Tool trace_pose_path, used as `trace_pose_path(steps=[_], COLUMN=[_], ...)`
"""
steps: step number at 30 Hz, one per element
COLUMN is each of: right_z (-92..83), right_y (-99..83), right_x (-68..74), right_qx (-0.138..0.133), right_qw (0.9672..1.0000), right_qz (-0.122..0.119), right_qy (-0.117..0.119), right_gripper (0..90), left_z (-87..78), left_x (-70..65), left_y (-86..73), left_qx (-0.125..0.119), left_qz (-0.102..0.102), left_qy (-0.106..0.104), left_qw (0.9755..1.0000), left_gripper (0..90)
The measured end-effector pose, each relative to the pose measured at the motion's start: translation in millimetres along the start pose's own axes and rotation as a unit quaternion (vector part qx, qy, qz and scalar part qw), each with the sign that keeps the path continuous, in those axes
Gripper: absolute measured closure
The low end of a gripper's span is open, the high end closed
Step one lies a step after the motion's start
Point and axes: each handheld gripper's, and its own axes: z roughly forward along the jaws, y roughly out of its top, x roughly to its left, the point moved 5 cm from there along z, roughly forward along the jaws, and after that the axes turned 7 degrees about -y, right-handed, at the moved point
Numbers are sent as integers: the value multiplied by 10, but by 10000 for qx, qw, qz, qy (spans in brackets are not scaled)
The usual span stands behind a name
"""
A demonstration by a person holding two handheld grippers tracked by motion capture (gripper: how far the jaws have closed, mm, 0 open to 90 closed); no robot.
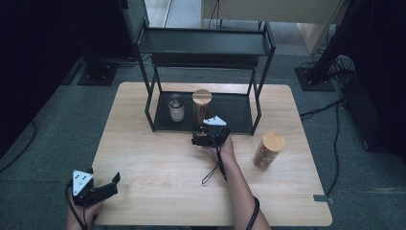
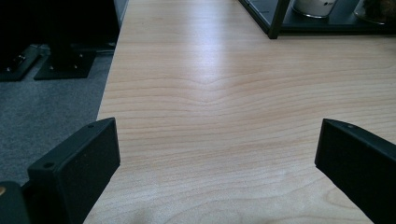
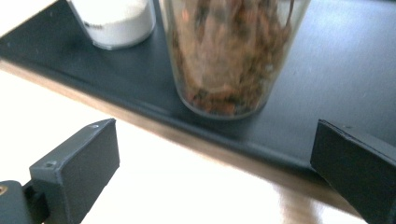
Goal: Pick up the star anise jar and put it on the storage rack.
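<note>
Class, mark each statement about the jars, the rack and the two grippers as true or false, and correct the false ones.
1. The right gripper is open in front of the tall jar on the rack's bottom shelf. True.
2. The left gripper holds a jar. False: it is open over bare table, near the front left corner.
3. A wooden-lidded jar stands on the table to the right of the rack. True.
4. The small white-filled jar sits on the top shelf. False: it stands on the bottom shelf, beside the tall jar.
</note>
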Motion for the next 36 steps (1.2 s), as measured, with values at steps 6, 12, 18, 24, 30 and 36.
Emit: trace_pose_path(steps=[6, 12, 18, 24, 30, 36], right_z=[-57, -117, -178, -246, -323, -379], right_y=[-49, -94, -142, -197, -253, -293], right_x=[12, 34, 21, 54, 78, 95], right_qx=[-54, -136, -173, -189, -259, -306], right_qw=[10000, 9999, 9998, 9998, 9997, 9995], right_qz=[3, -11, 94, 11, 12, -26], right_qy=[-16, -31, -14, -10, -34, -53], right_gripper=[26, 26, 37, 37, 37, 37], left_z=[2, 1, -2, -2, -2, -4], left_x=[0, -2, -4, -6, -6, -5], left_y=[0, 0, -1, -1, -1, -1], left_qx=[5, 1, -1, -3, 1, -15], left_qz=[2, 8, 31, 37, 35, 34], left_qy=[5, 7, 11, 11, 5, 22], left_qw=[10000, 10000, 10000, 10000, 10000, 10000], left_gripper=[2, 2, 2, 2, 2, 2])
